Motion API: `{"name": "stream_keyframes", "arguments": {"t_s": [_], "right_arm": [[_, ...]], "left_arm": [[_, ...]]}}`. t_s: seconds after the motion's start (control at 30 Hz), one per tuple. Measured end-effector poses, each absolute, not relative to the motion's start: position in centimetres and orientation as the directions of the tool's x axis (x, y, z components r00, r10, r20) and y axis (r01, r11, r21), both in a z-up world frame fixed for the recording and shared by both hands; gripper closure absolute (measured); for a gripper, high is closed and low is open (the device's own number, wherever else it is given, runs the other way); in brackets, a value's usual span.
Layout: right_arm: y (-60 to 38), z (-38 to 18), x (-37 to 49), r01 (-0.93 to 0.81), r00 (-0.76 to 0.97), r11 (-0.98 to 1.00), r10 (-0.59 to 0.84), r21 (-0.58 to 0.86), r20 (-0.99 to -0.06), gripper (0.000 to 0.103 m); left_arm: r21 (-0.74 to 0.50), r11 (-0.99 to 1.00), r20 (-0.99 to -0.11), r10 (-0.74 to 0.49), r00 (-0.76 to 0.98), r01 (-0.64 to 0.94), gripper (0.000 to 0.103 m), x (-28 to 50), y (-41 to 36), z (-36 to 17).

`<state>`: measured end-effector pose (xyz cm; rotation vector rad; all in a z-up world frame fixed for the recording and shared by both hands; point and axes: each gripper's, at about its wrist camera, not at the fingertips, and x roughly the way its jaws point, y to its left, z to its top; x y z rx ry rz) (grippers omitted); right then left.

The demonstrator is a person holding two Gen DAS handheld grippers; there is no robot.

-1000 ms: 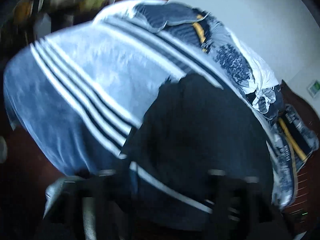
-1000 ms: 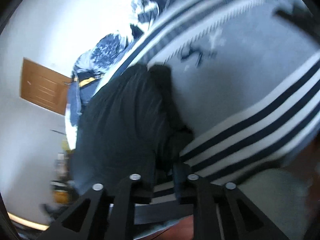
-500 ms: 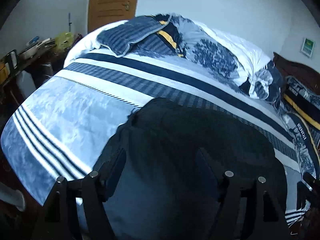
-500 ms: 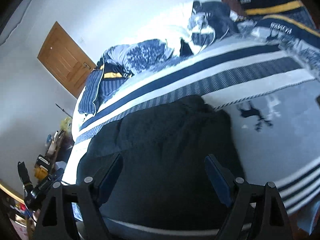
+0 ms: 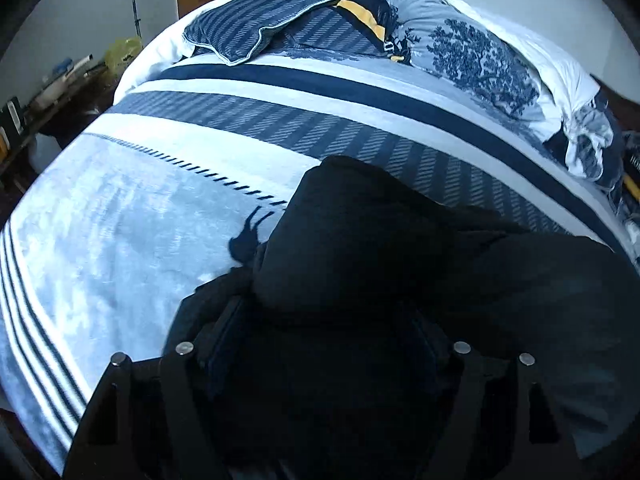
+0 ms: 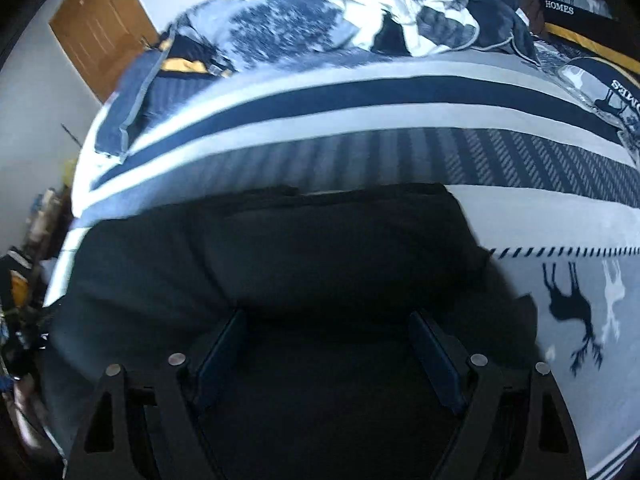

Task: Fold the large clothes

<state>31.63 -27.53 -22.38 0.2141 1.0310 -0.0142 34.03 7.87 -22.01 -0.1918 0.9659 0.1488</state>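
On the near half of the bed we see the black garment (image 5: 400,248), a thick, matte, soft-looking cloth lying in a rumpled heap with rounded folds; from the right wrist view (image 6: 340,248) its far edge reads as a fairly straight fold line with a blunt corner at the right. We note the left gripper (image 5: 328,332) low over this cloth, fingers wide apart with dark fabric bulging between them, nothing clamped. Our right gripper (image 6: 328,344) likewise has its two flat blue-padded fingers (image 6: 222,354) spread apart over the garment, not pinching it. Under the garment lies a plush blanket (image 5: 140,208) in pale blue with navy and white bands, a hatched stripe, and deer silhouettes (image 6: 570,300) just beside the cloth's right edge. Farther back we record a striped pillow (image 5: 264,20), a tree-printed quilt (image 5: 480,52) bunched up, and a wooden door (image 6: 100,28) in a white wall.
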Motion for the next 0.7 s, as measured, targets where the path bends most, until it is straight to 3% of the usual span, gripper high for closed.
{"name": "stream_keyframes", "arguments": {"t_s": [0.13, 0.23, 0.3, 0.43, 0.53, 0.57, 0.6, 0.63, 0.67, 0.7], "right_arm": [[-28.6, -22.8, 32.7, 0.121, 0.488, 0.979, 0.084, 0.163, -0.869, 0.018], [-31.1, -19.8, 31.2, 0.129, 0.568, 0.958, 0.14, 0.255, -0.811, 0.018], [-33.2, -18.2, 30.8, 0.134, 0.603, 0.946, 0.16, 0.297, -0.781, 0.018], [-37.5, -20.0, 33.4, 0.186, 0.513, 0.916, 0.218, 0.355, -0.831, 0.017], [-39.9, -24.0, 35.5, 0.239, 0.42, 0.856, 0.334, 0.458, -0.844, 0.018], [-40.0, -25.0, 35.9, 0.235, 0.397, 0.842, 0.374, 0.486, -0.838, 0.022], [-40.1, -25.3, 36.1, 0.231, 0.409, 0.833, 0.386, 0.502, -0.827, 0.027], [-39.9, -25.4, 36.1, 0.22, 0.421, 0.828, 0.396, 0.516, -0.816, 0.036], [-39.7, -25.4, 36.2, 0.206, 0.424, 0.821, 0.415, 0.532, -0.805, 0.056], [-39.6, -25.2, 36.2, 0.202, 0.428, 0.815, 0.426, 0.543, -0.797, 0.07]], "left_arm": [[-0.082, 0.98, -0.853, 0.026, 0.521, -0.182, 0.025, 34.6, 8.2, -21.4], [-0.082, 0.986, -0.78, 0.028, 0.626, -0.147, 0.024, 33.5, 9.7, -17.6], [-0.074, 0.983, -0.771, 0.052, 0.634, -0.17, 0.018, 33.9, 11.0, -16.5], [-0.147, 0.977, -0.88, -0.059, 0.471, -0.153, 0.018, 38.1, 12.1, -18.8], [-0.269, 0.952, -0.891, -0.189, 0.412, -0.144, 0.019, 39.7, 12.9, -21.2], [-0.318, 0.939, -0.887, -0.245, 0.391, -0.133, 0.02, 40.0, 12.9, -21.8], [-0.346, 0.928, -0.884, -0.274, 0.379, -0.135, 0.035, 40.1, 12.9, -22.2], [-0.367, 0.917, -0.884, -0.292, 0.366, -0.156, 0.066, 40.2, 13.1, -22.9], [-0.387, 0.906, -0.881, -0.308, 0.36, -0.172, 0.081, 40.2, 13.1, -23.3], [-0.428, 0.886, -0.864, -0.343, 0.369, -0.178, 0.099, 40.0, 13.2, -23.4]]}}
